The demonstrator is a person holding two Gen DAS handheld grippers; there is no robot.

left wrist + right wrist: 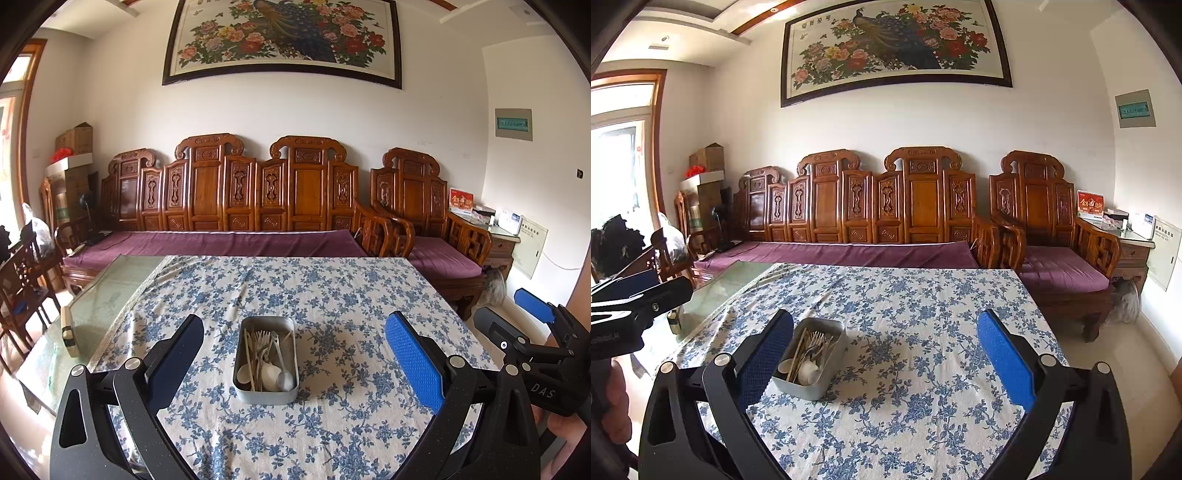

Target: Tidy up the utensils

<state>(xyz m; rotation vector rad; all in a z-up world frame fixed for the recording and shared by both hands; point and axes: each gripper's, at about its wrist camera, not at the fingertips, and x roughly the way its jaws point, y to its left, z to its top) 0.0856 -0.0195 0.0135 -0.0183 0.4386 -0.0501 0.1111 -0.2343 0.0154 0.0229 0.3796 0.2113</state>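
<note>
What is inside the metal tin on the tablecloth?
The metal tin holds mixed utensils: white spoons, several forks and pale chopsticks, piled loosely. The pile covers the tin's bottom, so any items underneath cannot be seen.

Both wrist views sit low over the near table edge, facing the carved bench [236,192] and wall. Left view centres the metal tin [266,360]; right view stands further right. Both share tin, floral tablecloth [905,332], bench.
</note>
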